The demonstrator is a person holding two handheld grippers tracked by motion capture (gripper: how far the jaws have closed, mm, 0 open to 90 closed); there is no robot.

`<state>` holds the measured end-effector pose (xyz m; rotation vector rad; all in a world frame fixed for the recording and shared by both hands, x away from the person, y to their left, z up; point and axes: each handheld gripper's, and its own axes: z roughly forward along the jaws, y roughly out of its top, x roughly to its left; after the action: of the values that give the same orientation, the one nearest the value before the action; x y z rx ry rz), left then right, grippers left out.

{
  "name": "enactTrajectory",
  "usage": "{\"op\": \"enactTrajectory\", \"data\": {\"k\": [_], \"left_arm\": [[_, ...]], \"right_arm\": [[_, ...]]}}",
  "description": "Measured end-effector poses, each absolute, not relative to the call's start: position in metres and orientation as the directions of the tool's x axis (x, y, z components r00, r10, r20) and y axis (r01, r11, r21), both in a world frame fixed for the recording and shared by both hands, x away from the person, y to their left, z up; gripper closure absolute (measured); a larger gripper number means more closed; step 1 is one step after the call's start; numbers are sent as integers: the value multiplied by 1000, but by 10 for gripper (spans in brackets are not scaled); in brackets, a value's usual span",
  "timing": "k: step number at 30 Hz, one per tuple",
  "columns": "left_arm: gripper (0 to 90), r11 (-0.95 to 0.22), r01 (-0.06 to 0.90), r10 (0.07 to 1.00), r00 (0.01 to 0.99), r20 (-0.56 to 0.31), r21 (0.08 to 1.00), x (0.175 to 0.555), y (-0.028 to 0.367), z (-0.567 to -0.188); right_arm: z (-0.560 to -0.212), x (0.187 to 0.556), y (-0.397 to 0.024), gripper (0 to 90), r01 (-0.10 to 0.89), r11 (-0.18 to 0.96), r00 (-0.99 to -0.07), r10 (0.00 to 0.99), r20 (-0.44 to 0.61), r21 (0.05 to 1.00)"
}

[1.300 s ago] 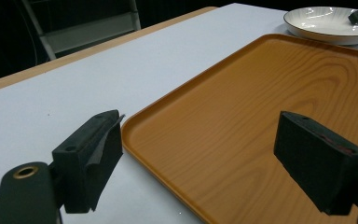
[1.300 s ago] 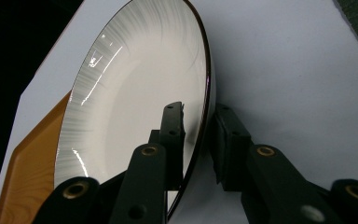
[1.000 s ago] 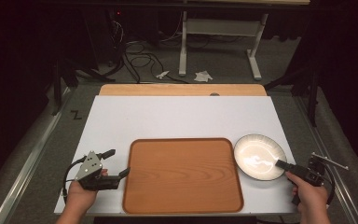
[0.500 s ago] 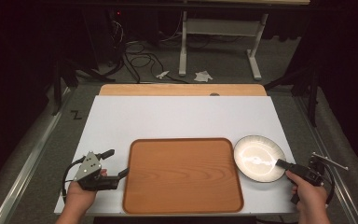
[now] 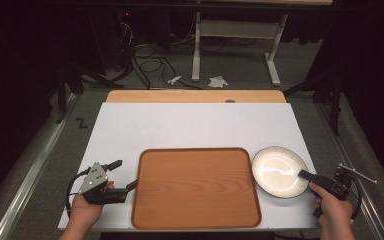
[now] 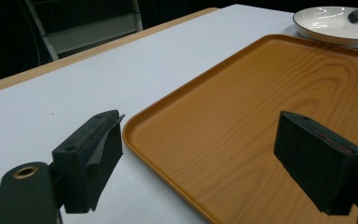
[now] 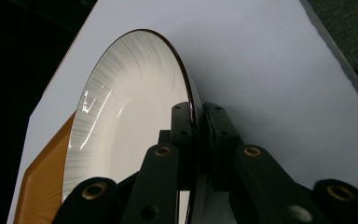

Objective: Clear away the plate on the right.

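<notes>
While our right tool (image 7: 197, 128) clamps plate (image 5: 279, 171) rim, tray (image 5: 196, 186) beside; our left tool (image 6: 214, 161) gapes wide, tray corner between jaws, untouched.

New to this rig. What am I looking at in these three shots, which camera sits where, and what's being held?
No robot arm here: a person holds a two-jaw gripper in each hand. The high view looks down from above the person's side of the white table. The other two cameras ride on the grippers and look along their black jaws.

On the table lie a wooden tray and, to its right, a white plate.

The right gripper has just closed its jaws on the near rim of the plate, one jaw inside the rim and one outside. The left gripper is open at the tray's left edge, one jaw over the table, the other over the tray, gripping nothing.
</notes>
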<state>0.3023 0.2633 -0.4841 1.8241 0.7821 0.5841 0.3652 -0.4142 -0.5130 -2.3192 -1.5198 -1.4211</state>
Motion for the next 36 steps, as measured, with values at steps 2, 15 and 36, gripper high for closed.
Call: {"op": "enactTrajectory", "data": {"k": [2, 15, 36], "left_arm": [[159, -266, 245, 741, 671, 36, 932, 302, 263, -484], [159, -268, 247, 742, 670, 36, 931, 302, 264, -484], [159, -265, 248, 744, 668, 34, 932, 302, 265, -484]], "right_arm": [[-512, 365, -415, 848, 732, -522, 102, 719, 688, 437], [-507, 362, -419, 840, 708, -536, 86, 712, 697, 461], [-492, 362, -409, 840, 693, -514, -11, 694, 720, 506]]}}
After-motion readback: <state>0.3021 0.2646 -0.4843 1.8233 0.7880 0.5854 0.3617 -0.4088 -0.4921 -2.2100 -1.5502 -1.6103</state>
